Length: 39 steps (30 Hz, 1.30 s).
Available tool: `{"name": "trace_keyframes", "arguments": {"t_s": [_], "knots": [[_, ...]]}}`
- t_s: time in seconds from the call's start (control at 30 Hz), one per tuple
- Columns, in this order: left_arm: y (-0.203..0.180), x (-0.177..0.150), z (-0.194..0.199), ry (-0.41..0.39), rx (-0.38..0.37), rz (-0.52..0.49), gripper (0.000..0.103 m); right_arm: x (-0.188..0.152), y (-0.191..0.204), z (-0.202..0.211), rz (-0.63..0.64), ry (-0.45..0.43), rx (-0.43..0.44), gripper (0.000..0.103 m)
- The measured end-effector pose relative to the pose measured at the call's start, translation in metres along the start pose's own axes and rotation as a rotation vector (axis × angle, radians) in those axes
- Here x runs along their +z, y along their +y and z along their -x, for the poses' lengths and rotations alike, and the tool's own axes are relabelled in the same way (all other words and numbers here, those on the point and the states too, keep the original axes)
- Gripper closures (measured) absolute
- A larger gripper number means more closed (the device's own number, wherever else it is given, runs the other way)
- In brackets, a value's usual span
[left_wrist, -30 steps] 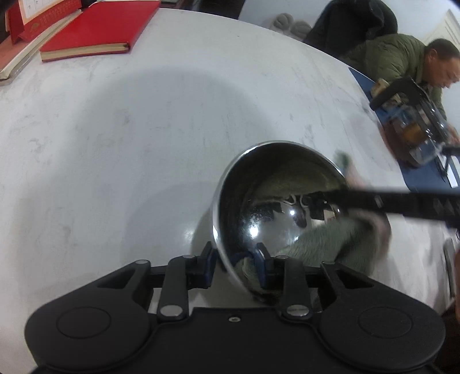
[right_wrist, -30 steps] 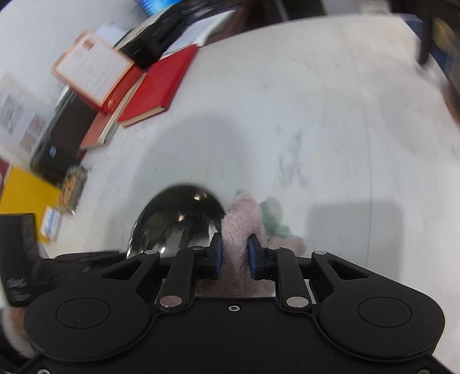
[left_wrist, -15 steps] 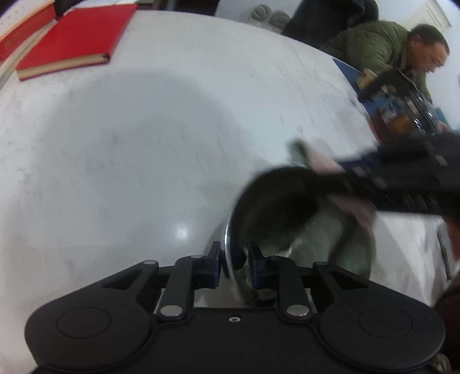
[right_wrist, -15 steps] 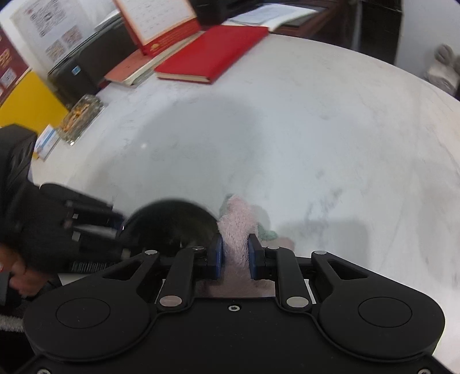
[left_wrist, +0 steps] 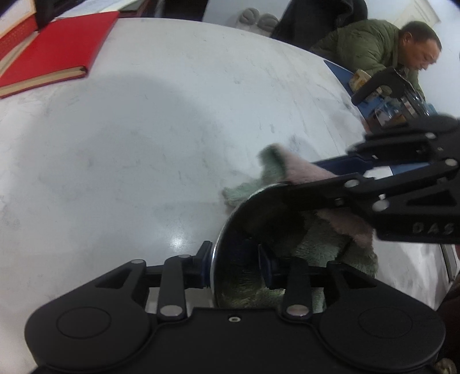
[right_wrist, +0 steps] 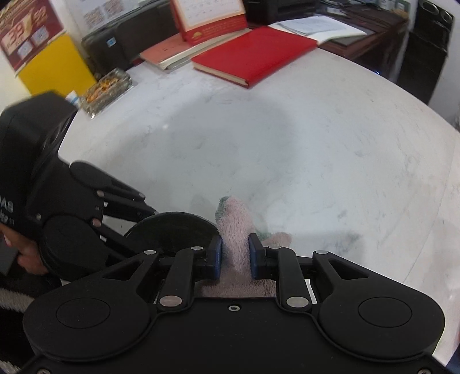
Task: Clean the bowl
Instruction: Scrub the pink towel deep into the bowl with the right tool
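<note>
A shiny steel bowl [left_wrist: 244, 230] stands tipped on its edge on the white marble table [left_wrist: 129, 138], its inside facing right. My left gripper [left_wrist: 234, 266] straddles the near rim and its jaws are opening; the left pad sits by the outer wall and the right pad is inside, off the wall. My right gripper [left_wrist: 325, 175] reaches in from the right, shut on a pink and green cloth [left_wrist: 290, 169] draped over the bowl's far rim and hanging inside. In the right wrist view the cloth [right_wrist: 235, 221] is pinched in the right gripper [right_wrist: 235, 256], beside the dark bowl [right_wrist: 172, 230] and the left gripper [right_wrist: 146, 205].
A red book [right_wrist: 253, 51], a desk calendar [right_wrist: 207, 17] and a glass dish [right_wrist: 106, 89] lie at the table's far side. A person in a green jacket [left_wrist: 373, 49] sits at the right behind a glass kettle [left_wrist: 402, 106].
The bowl has tipped further onto its edge. The cloth and right gripper moved from deep inside the bowl up to its far rim. My left jaws have spread wider around the near rim.
</note>
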<state>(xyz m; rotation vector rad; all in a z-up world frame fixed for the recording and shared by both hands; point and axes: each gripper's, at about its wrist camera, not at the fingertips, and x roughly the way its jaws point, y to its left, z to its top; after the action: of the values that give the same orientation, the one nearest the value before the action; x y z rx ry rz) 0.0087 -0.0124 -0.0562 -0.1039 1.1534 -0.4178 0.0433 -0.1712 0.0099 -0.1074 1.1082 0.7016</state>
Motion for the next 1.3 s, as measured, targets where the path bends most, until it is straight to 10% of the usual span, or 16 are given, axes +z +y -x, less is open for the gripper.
{"name": "trace_keyframes", "arguments": {"t_s": [0.27, 0.5, 1.3], "knots": [[0.000, -0.002, 0.003, -0.006, 0.013, 0.019, 0.071, -0.056, -0.041, 0.018, -0.423, -0.015, 0.104, 0.084], [-0.006, -0.005, 0.005, 0.009, 0.031, 0.011, 0.071, -0.012, -0.037, 0.001, -0.337, -0.085, 0.123, 0.084], [-0.006, -0.008, 0.007, -0.016, 0.037, 0.028, 0.068, -0.067, -0.044, 0.013, -0.540, -0.002, 0.142, 0.084]]}}
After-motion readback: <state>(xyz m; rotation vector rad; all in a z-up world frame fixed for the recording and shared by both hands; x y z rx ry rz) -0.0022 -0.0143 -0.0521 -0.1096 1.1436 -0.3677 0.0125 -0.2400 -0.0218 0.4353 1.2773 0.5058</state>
